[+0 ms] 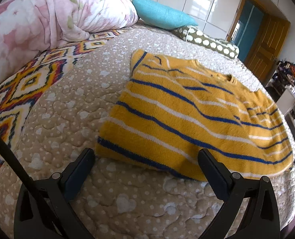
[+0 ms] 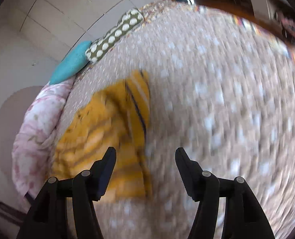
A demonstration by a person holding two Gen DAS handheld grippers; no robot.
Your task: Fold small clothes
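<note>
The yellow striped sweater [image 1: 191, 117] lies flat on the quilted bedspread [image 1: 71, 103], partly folded as far as one can judge, its near hem just ahead of the left gripper [image 1: 146, 157].

To do this step well, each gripper should take a hem corner cleanly, pinching only the knit layers and not the bedspread under them. Both corners should then rise together and travel evenly, so the stripes stay parallel and the fold line falls straight. The knit looks thick and soft, so a shallow bite would probably slip; a deeper bite at the edge seems safer.

Left to right, then. The left gripper hangs just above the bedspread with its jaws spread wide and nothing between them. The sweater's near left corner sits just beyond its left finger, and its right finger overlaps the hem in the picture; whether it touches the knit I cannot tell.

The right gripper [image 2: 145, 157] is also released, its jaws well apart and holding nothing. In its blurred view the sweater [image 2: 107, 139] lies ahead and to the left, its edge running between the fingers, with bare bedspread [image 2: 227, 99] off to the right.
</note>
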